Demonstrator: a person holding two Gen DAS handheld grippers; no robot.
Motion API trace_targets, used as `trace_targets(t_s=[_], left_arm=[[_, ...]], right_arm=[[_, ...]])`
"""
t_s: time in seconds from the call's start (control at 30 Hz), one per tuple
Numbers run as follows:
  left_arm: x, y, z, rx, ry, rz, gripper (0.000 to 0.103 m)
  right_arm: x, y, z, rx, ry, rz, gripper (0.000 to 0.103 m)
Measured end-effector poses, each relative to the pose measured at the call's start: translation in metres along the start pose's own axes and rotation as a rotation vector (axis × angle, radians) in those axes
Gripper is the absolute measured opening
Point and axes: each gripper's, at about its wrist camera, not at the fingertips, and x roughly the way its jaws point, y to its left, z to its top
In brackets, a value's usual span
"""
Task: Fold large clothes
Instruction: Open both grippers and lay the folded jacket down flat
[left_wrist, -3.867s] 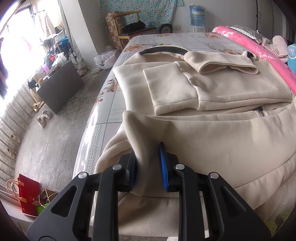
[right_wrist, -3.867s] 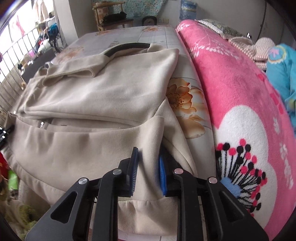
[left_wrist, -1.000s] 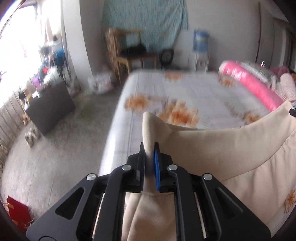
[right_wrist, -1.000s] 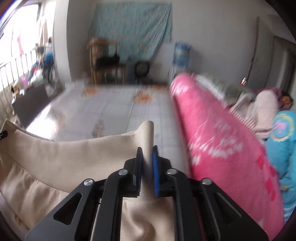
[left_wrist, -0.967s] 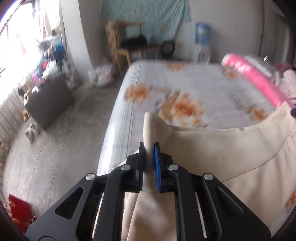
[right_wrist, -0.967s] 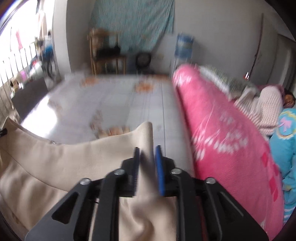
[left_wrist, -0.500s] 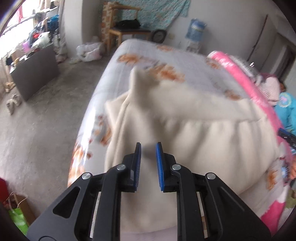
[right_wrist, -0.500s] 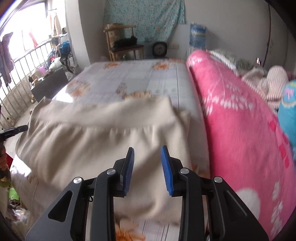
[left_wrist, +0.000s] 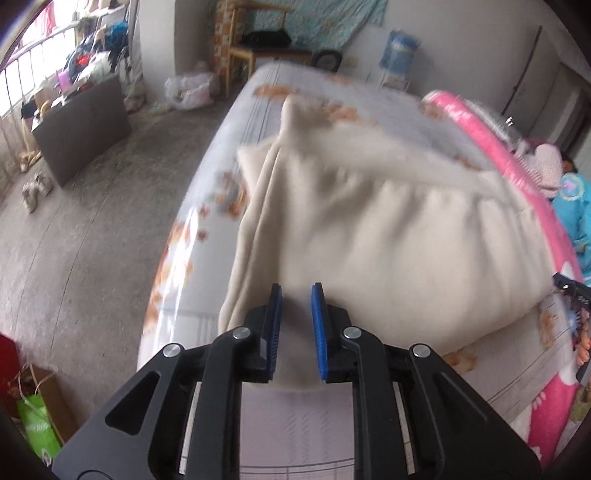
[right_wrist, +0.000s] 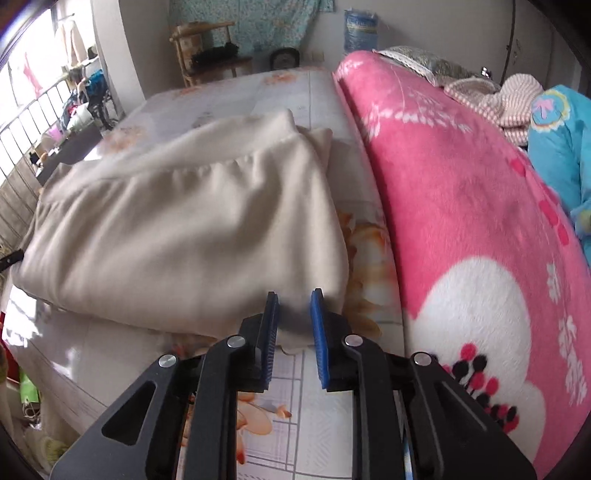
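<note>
Both grippers have let go. A second ago each pinched a hem corner of the big cream fleece garment (left_wrist: 388, 236) and held it in the air; now it lies dropped on the floral-print bed sheet (left_wrist: 229, 122) as a folded bundle.

Left gripper (left_wrist: 296, 325): jaws have just been opening, fingers apart, hovering over the near left edge, nothing pinched.

Right gripper (right_wrist: 293, 325): jaws narrowed again in the last half second but a gap shows; near right corner sits below, not clamped. The pink plush blanket (right_wrist: 461, 206) lies just beside it.

Judgement: bottom-over-top fold is landed. The far left corner pokes up, so smoothing or another fold is likely next.
</note>
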Motion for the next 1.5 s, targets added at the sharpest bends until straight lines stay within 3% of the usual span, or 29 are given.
trace_targets(t_s=[0.1, 0.17, 0.27, 0.37, 0.43, 0.5, 0.53, 0.6, 0.7, 0.77, 0.87, 1.0, 1.13, 1.23, 1.3, 1.5], left_arm=[[-0.020, -0.005, -0.005, 0.014, -0.054, 0.009, 0.017], [-0.036, -0.019, -0.005, 0.049, -0.110, -0.030, 0.022], [-0.038, -0.052, -0.003, 0.109, -0.128, -0.075, 0.027], [-0.025, -0.088, -0.005, 0.163, -0.116, -0.133, 0.037], [-0.009, -0.112, -0.012, 0.231, -0.133, -0.080, 0.044], [0.013, -0.121, -0.021, 0.257, -0.094, -0.022, 0.047], [0.013, -0.125, -0.024, 0.269, -0.130, -0.003, 0.047], [0.009, -0.129, -0.025, 0.285, -0.110, 0.025, 0.047], [-0.013, -0.133, -0.027, 0.286, -0.149, -0.070, 0.050], [-0.013, -0.142, -0.031, 0.321, -0.156, -0.036, 0.058], [0.010, -0.141, -0.039, 0.321, -0.111, 0.005, 0.063], [-0.005, -0.132, -0.036, 0.290, -0.119, -0.001, 0.064], [-0.026, -0.111, -0.036, 0.259, -0.158, 0.032, 0.068], [-0.006, -0.088, -0.038, 0.187, -0.086, 0.054, 0.072], [-0.007, -0.083, -0.039, 0.152, -0.100, 0.031, 0.072], [-0.038, -0.099, -0.047, 0.179, -0.134, 0.010, 0.084]], right_arm=[[-0.021, 0.008, 0.005, 0.018, -0.021, -0.028, 0.020], [-0.041, 0.025, 0.008, -0.003, -0.080, -0.008, 0.024], [-0.046, 0.060, 0.012, -0.049, -0.118, 0.065, 0.042], [-0.031, 0.106, 0.015, -0.104, -0.104, 0.138, 0.045], [-0.015, 0.132, 0.015, -0.136, -0.092, 0.179, 0.049], [0.005, 0.150, 0.009, -0.173, -0.061, 0.147, 0.055], [0.019, 0.158, 0.005, -0.201, -0.038, 0.103, 0.056], [0.017, 0.163, 0.002, -0.218, -0.062, 0.068, 0.056], [-0.005, 0.160, 0.003, -0.160, -0.074, 0.114, 0.056], [-0.014, 0.166, -0.002, -0.167, -0.112, 0.166, 0.056], [0.005, 0.182, -0.012, -0.227, -0.081, 0.126, 0.059], [-0.005, 0.167, -0.008, -0.174, -0.072, 0.132, 0.060], [-0.029, 0.136, -0.009, -0.121, -0.148, 0.001, 0.061], [-0.016, 0.094, -0.011, 0.014, -0.099, -0.065, 0.062], [0.006, 0.071, -0.017, 0.101, -0.019, -0.029, 0.066], [-0.027, 0.078, -0.029, 0.104, -0.056, 0.033, 0.069]])
